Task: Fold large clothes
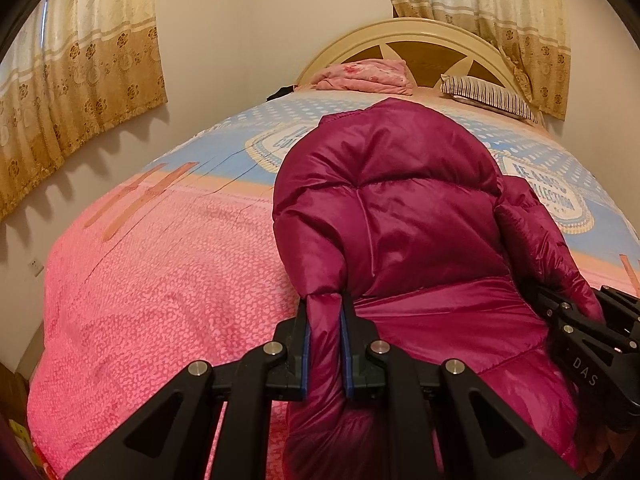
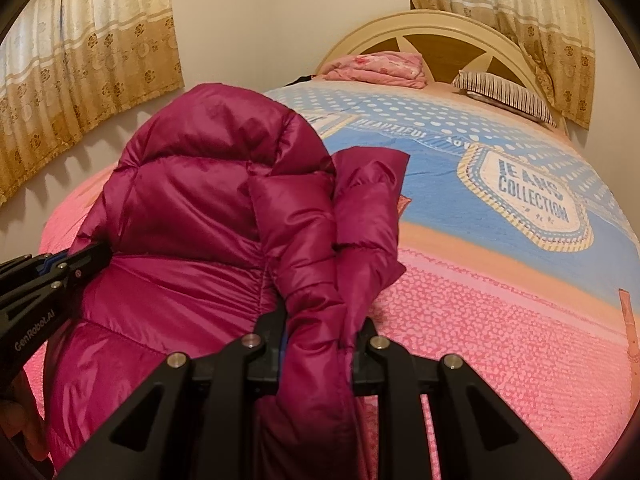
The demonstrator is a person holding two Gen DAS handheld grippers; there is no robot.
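Observation:
A magenta quilted puffer jacket lies folded over on the bed, its far end bulging toward the headboard. My left gripper is shut on a pinch of the jacket's left near edge, fabric squeezed between the blue pads. My right gripper is shut on a thicker bunch of the jacket at its right near edge. Each gripper shows in the other's view: the right gripper at the jacket's right side, the left gripper at its left side. A loose sleeve lies to the right.
The bed has a pink and blue cover with "JEANS COLLECTION" print. A folded pink blanket and a striped pillow rest by the cream headboard. Curtains hang left and right. A wall runs along the bed's left side.

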